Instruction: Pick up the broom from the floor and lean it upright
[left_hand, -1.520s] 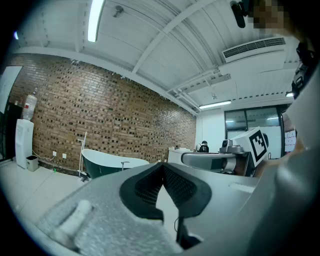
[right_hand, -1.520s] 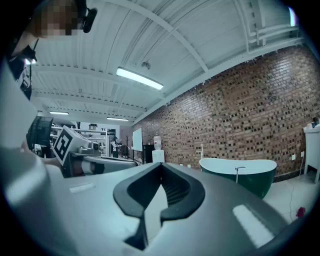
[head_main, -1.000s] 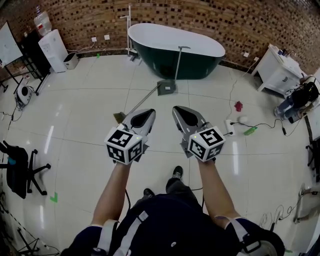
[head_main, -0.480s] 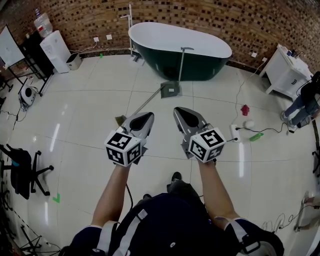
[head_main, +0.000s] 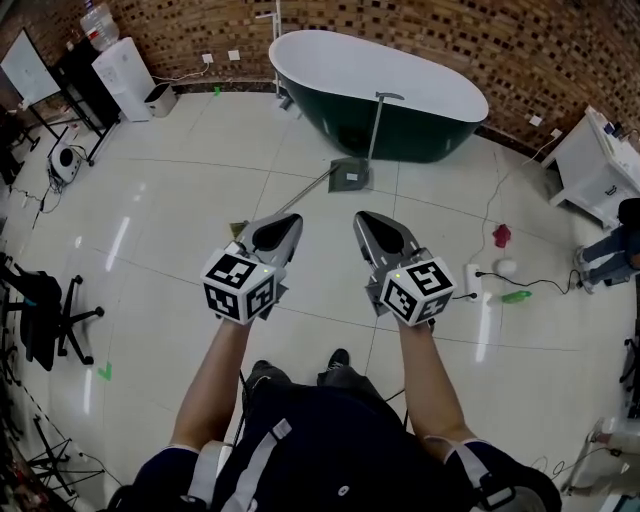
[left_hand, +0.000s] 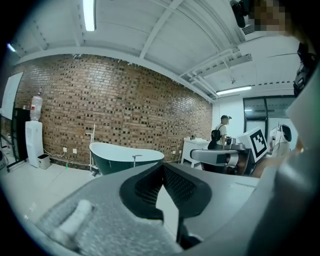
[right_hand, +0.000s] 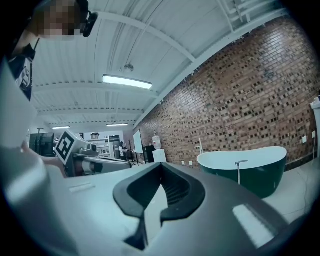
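The broom (head_main: 298, 194) lies flat on the pale tiled floor (head_main: 180, 200), a little in front of the person and slightly to the left. Its thin handle runs slantwise: the far end is near a grey dustpan (head_main: 350, 178), and the near end, with the greenish head, is partly hidden behind the left gripper (head_main: 288, 220). No gripper touches the broom.

The left gripper is held above the floor, near the head end of the broom. Its two jaws are pressed together and nothing is between them. The right gripper (head_main: 365, 218) is beside it to the right, also above the floor. Its jaws are also pressed together and empty.

The long handle of the dustpan stands upright just in front of a dark green bathtub (head_main: 380, 85) with a white inside. The bathtub stands at the far side, along a brick wall (head_main: 480, 40). At the far left is a white water dispenser (head_main: 125, 75), and at the near left a black office chair (head_main: 40, 320). To the right, on the floor, lie a small red object (head_main: 502, 235) and a white power strip (head_main: 472, 283). A white cabinet (head_main: 600, 170) stands at the far right.
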